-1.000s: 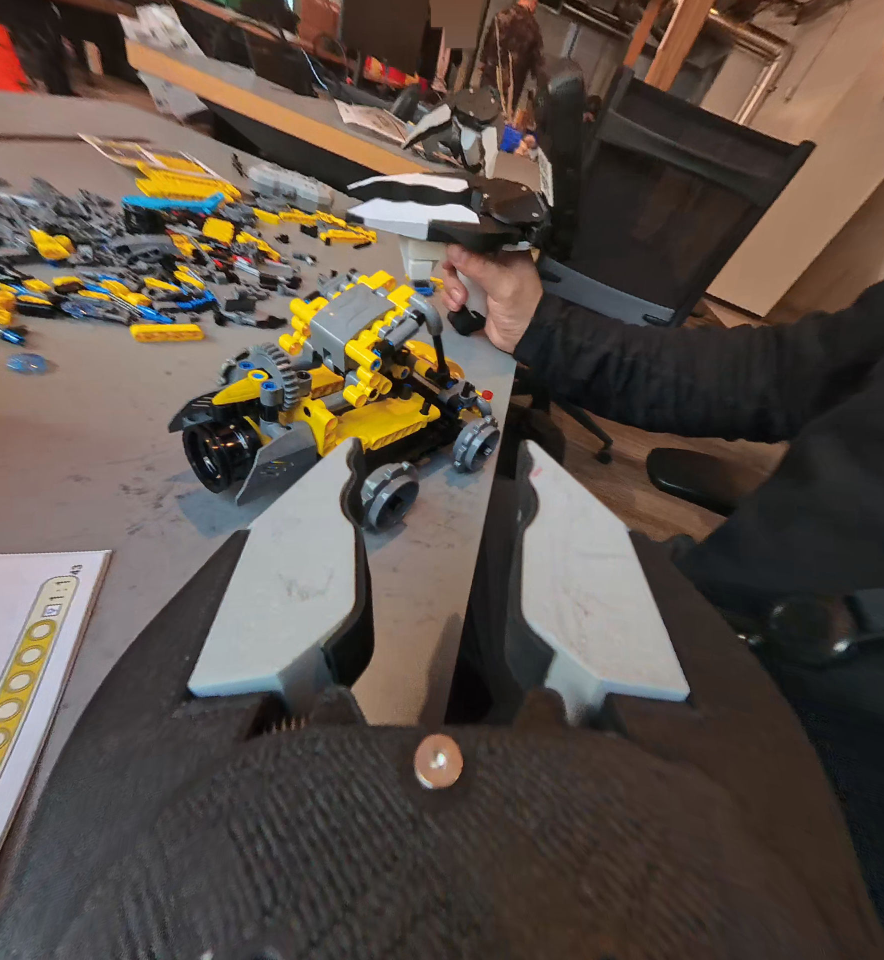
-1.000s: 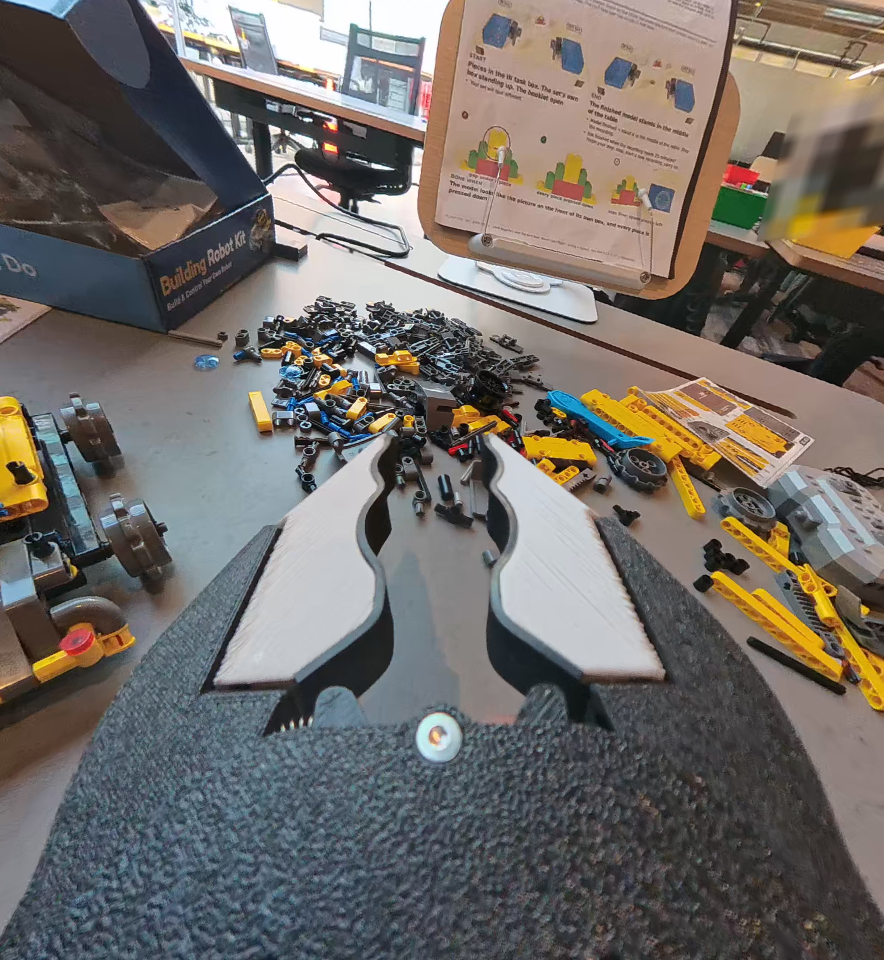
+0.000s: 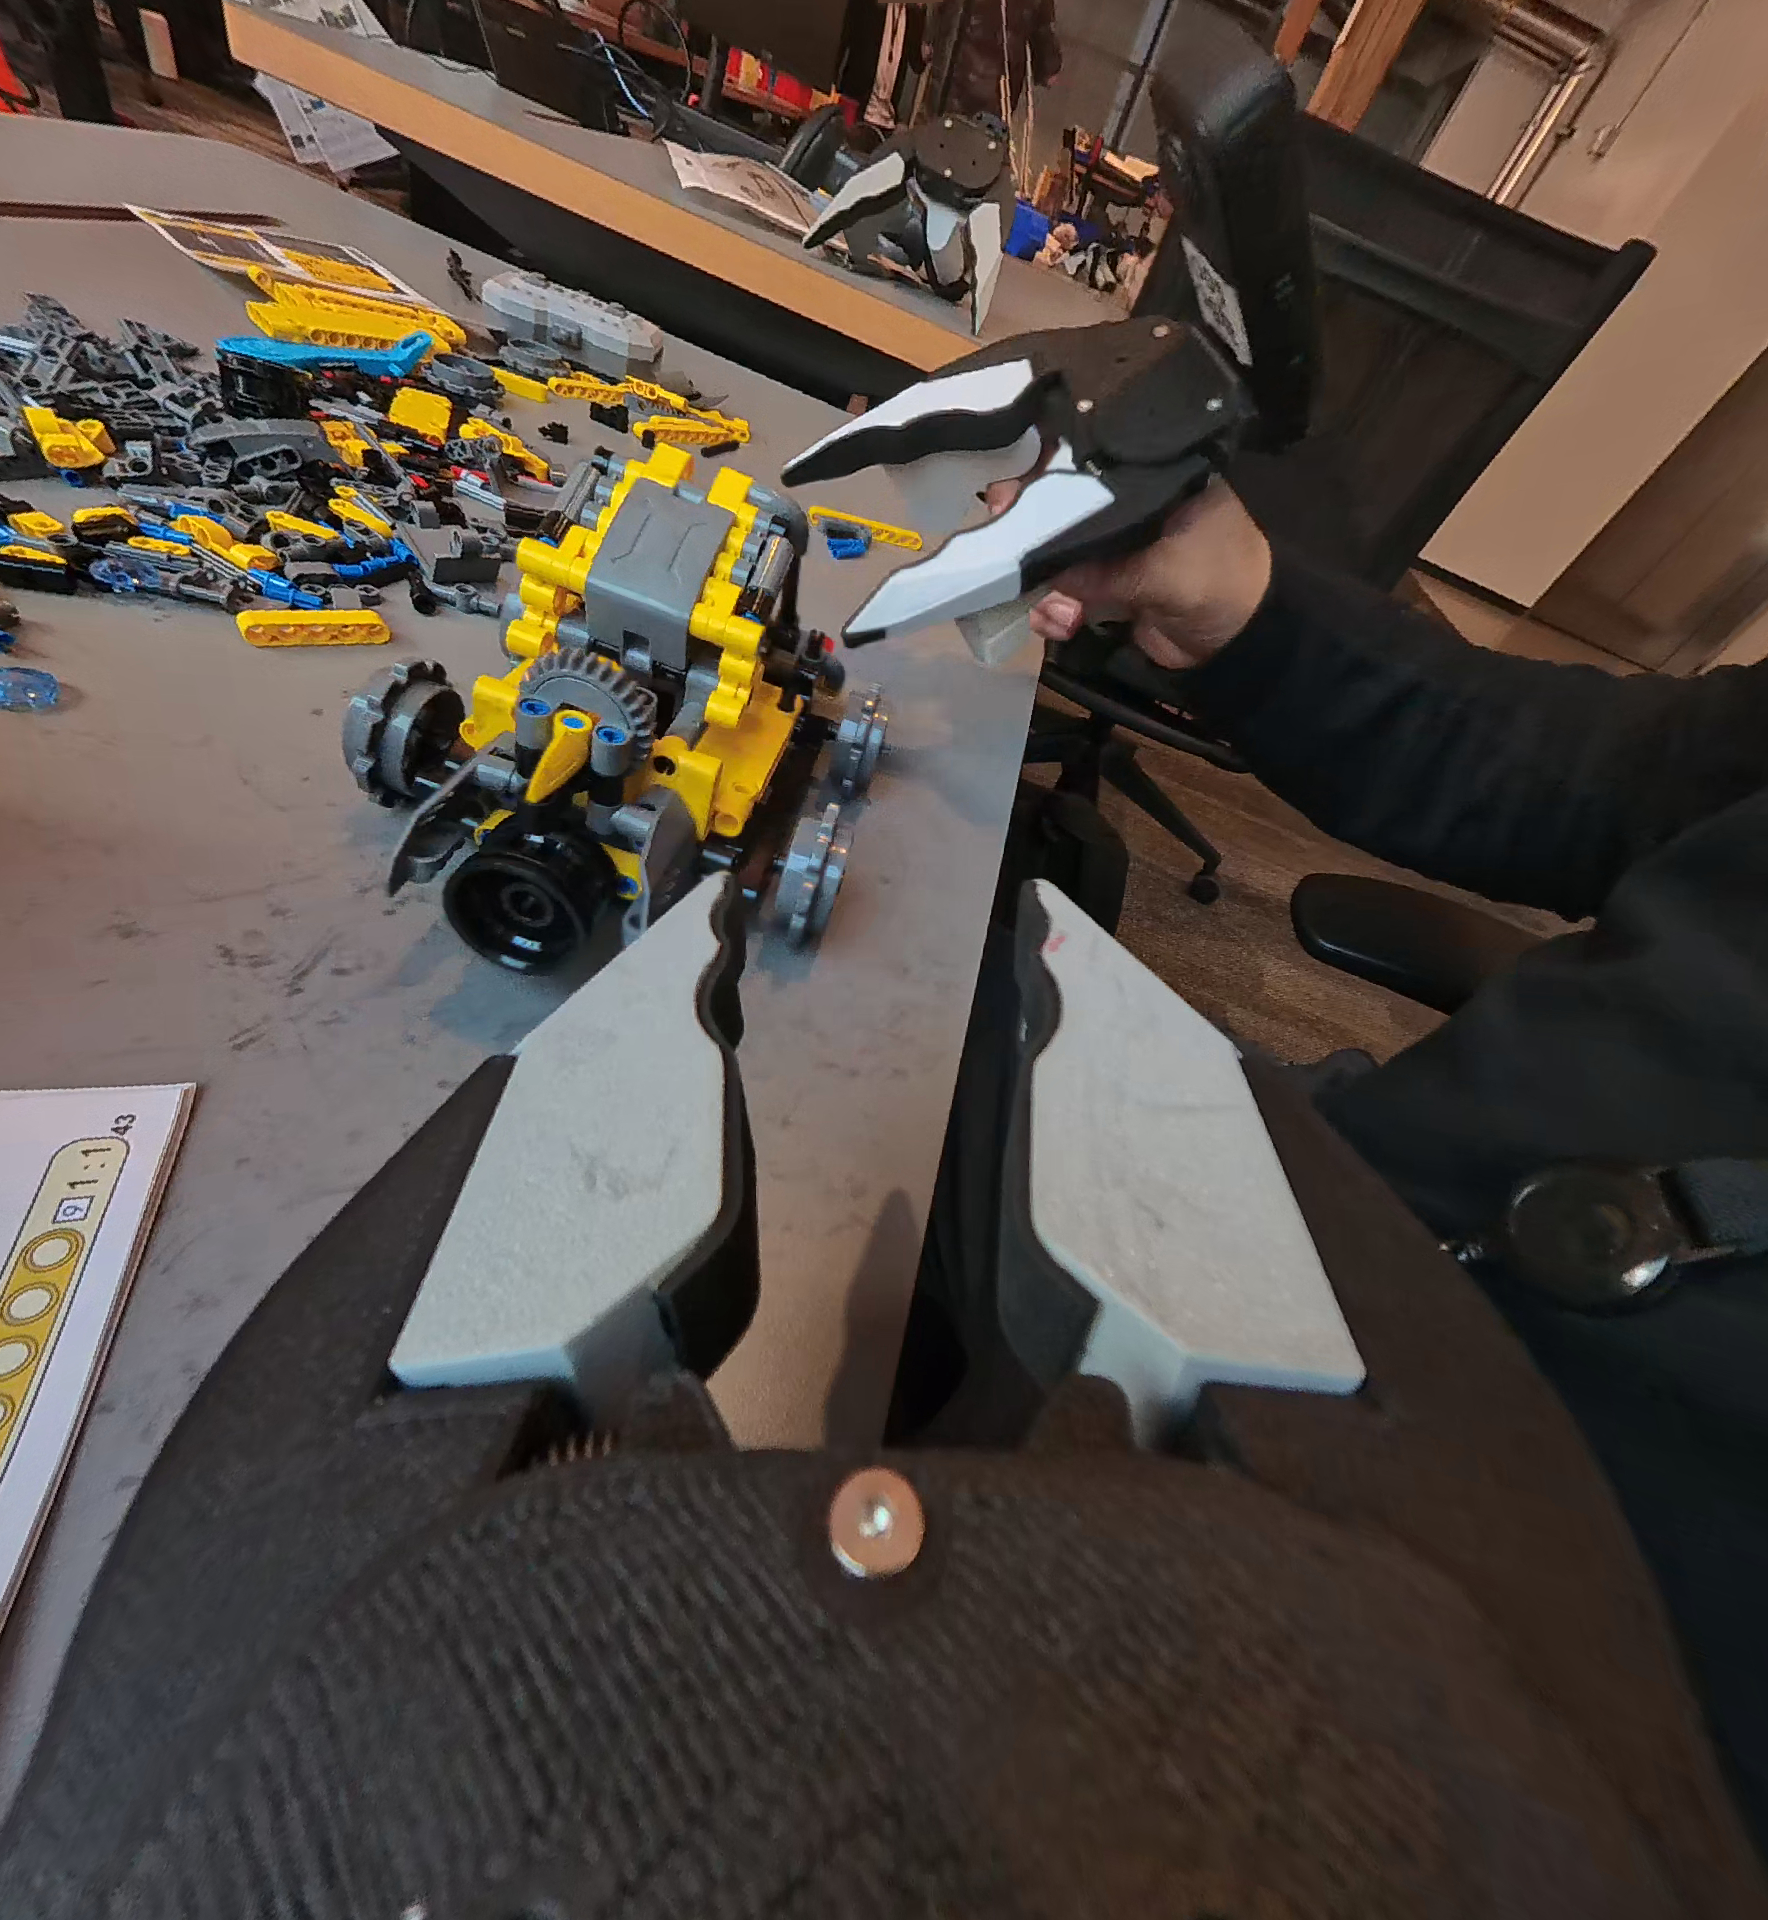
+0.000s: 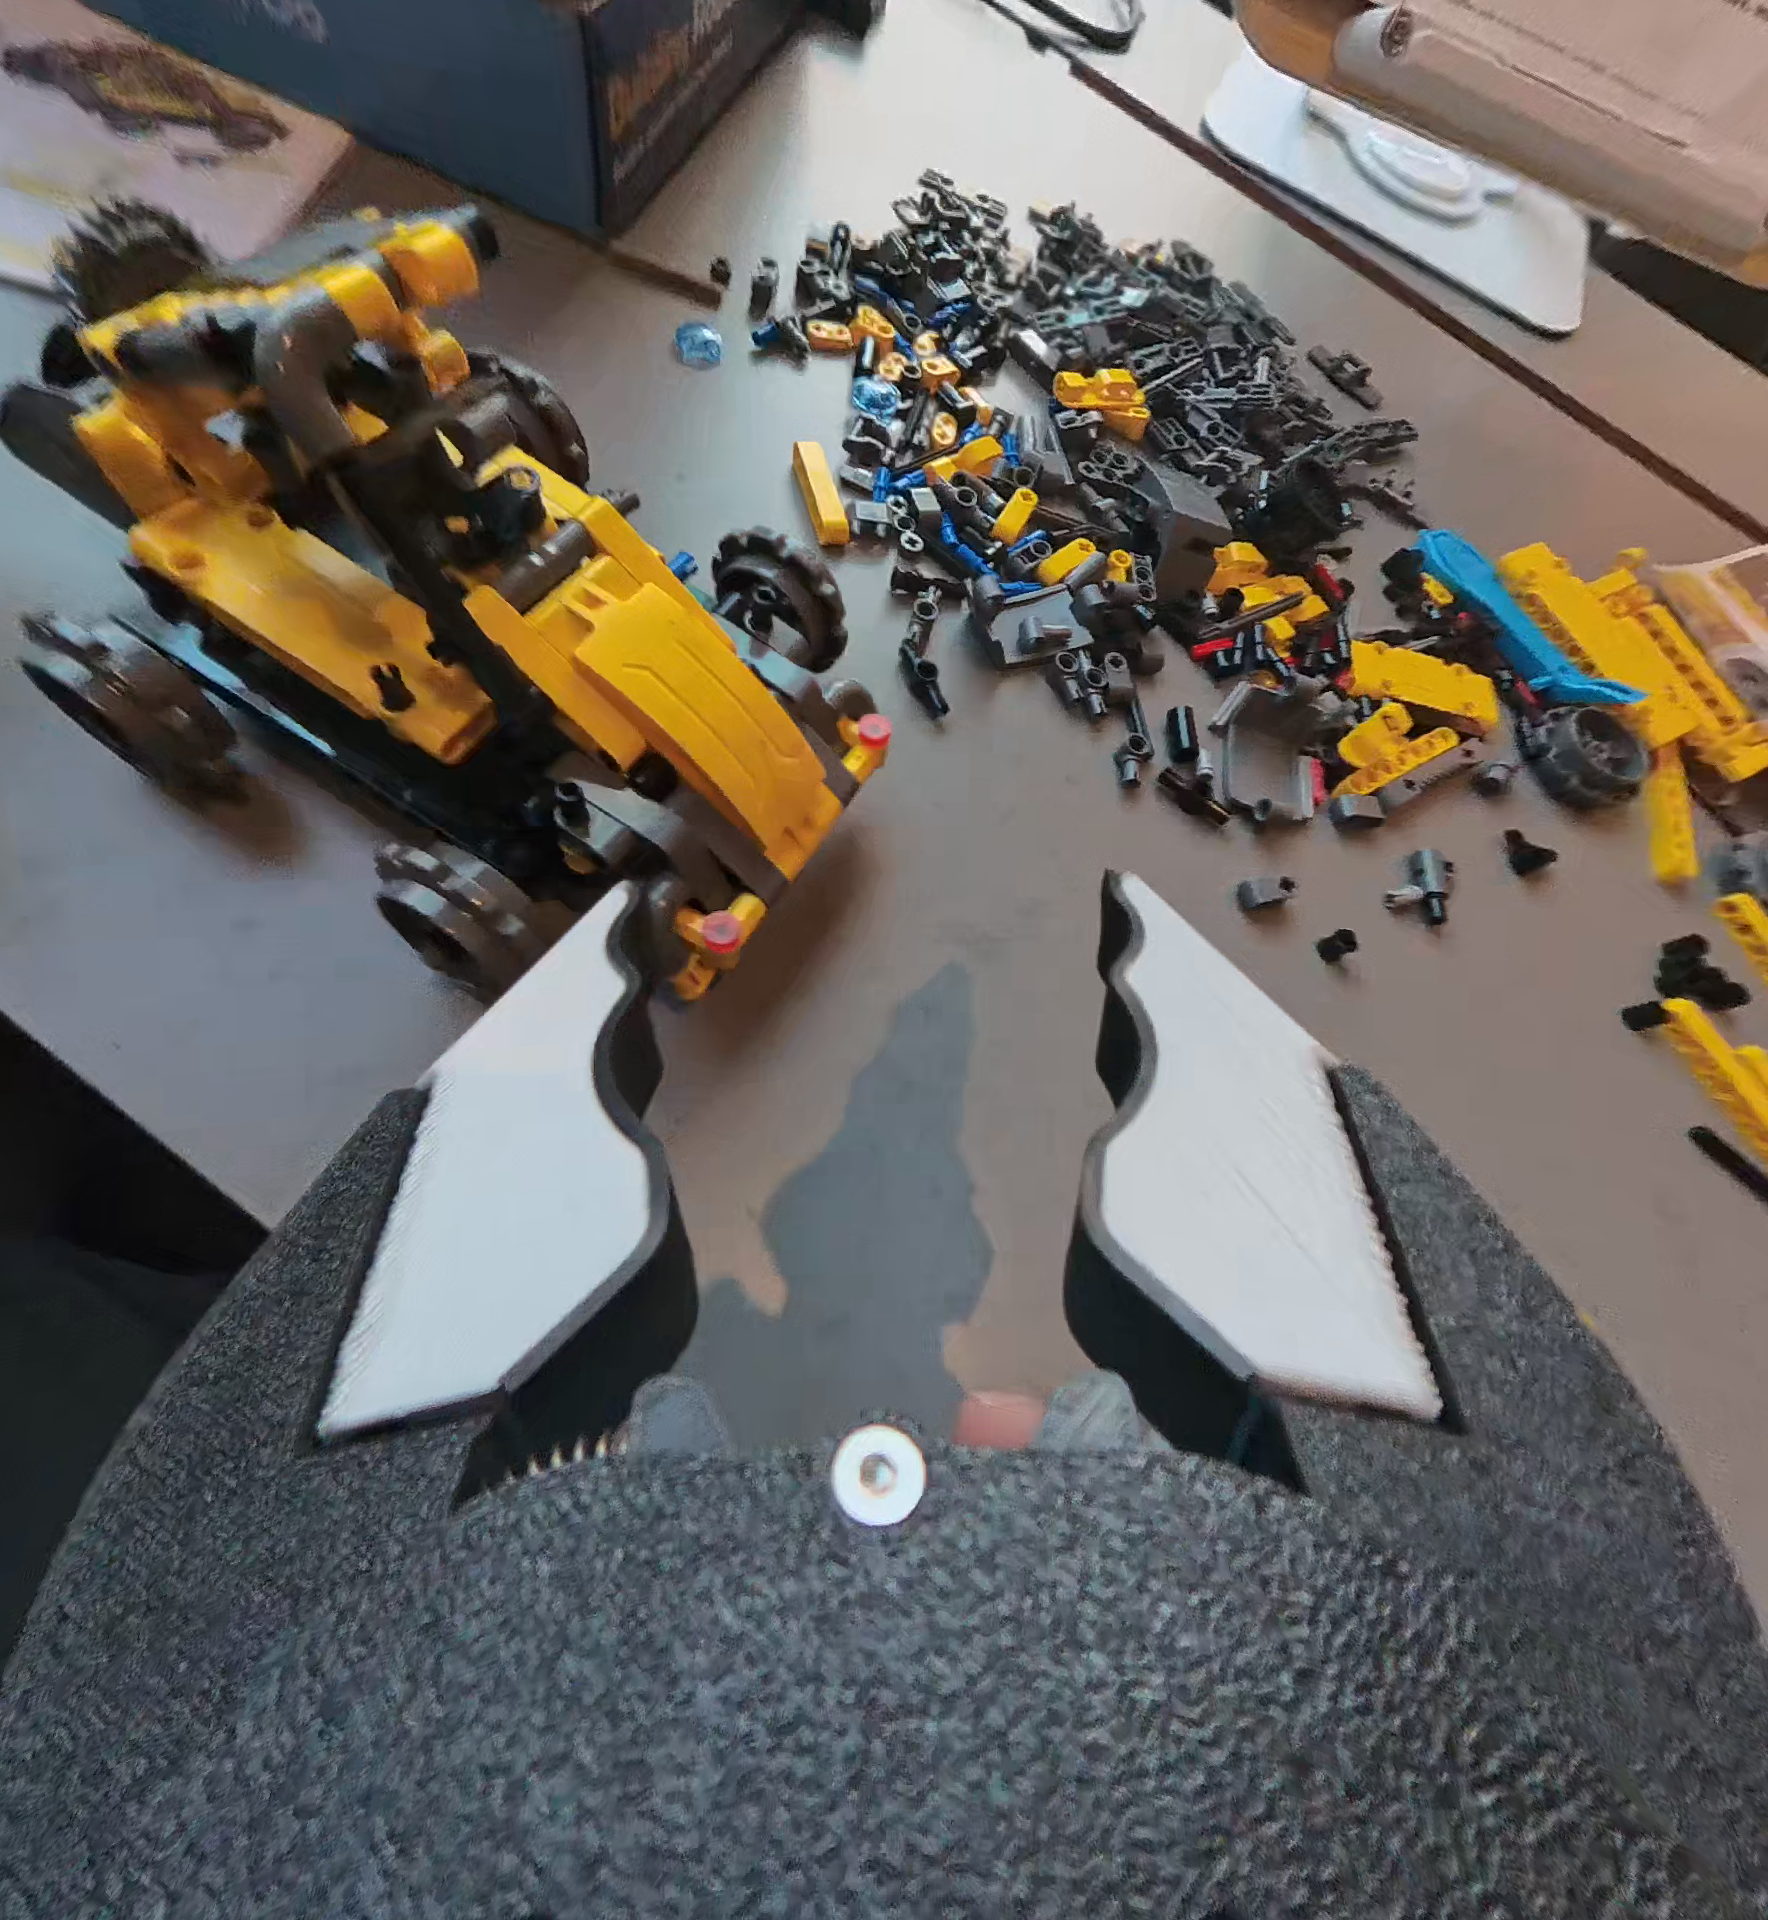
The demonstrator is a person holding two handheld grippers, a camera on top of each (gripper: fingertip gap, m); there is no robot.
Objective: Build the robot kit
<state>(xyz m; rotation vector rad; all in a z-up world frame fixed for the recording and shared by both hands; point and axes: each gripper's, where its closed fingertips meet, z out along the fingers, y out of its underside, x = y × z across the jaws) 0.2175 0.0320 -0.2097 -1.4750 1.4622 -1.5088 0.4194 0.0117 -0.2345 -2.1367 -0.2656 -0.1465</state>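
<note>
A yellow, grey and black brick vehicle (image 3: 641, 707) with grey wheels stands near the table's right edge; it also shows in the right wrist view (image 4: 423, 613). My left gripper (image 3: 875, 904) is open and empty, just short of the vehicle's front wheel. My right gripper (image 4: 864, 904) is open and empty, its left fingertip close to the vehicle's rear corner. In the left wrist view the right gripper (image 3: 818, 556), held by a hand, hovers open just right of the vehicle.
A pile of loose black, yellow and blue parts (image 4: 1171, 499) lies beyond the vehicle, also seen from the left wrist (image 3: 184, 488). A dark blue box (image 4: 506, 104), a paper stand base (image 4: 1399, 197), an instruction booklet (image 3: 18, 1309), the table edge (image 3: 1005, 831) and office chairs (image 3: 1431, 416) surround it.
The right gripper has opened wider, tilted down and swung left toward the vehicle. The left gripper has moved closer to the vehicle's front and stays open.
</note>
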